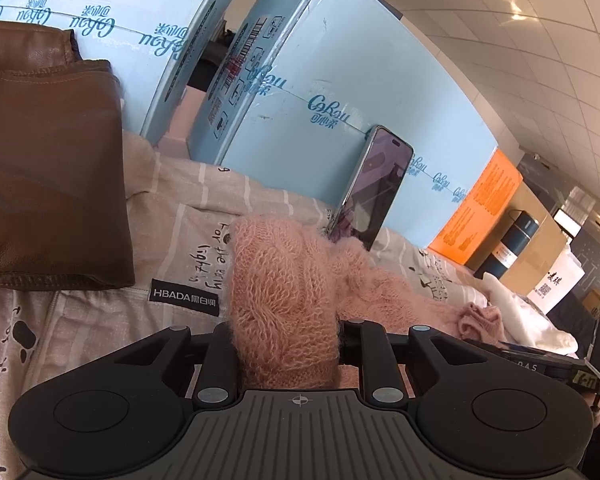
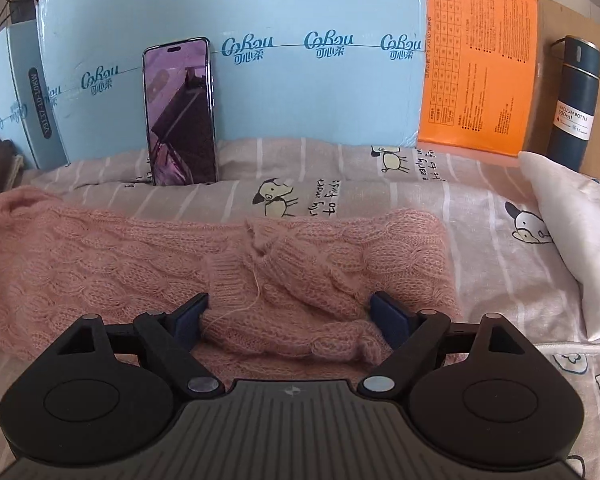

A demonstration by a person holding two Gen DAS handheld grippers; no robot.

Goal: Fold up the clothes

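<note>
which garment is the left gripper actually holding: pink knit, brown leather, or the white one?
The pink knit sweater, bunched between the left gripper fingers. The brown leather piece and the white cloth lie untouched on either side.

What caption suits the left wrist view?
Left gripper shut on a bunched pink sweater over the printed bedsheet.

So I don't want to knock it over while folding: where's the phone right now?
The phone stands upright on the bedsheet, leaning against the blue box, behind the pink sweater, left of centre in the right wrist view.
</note>
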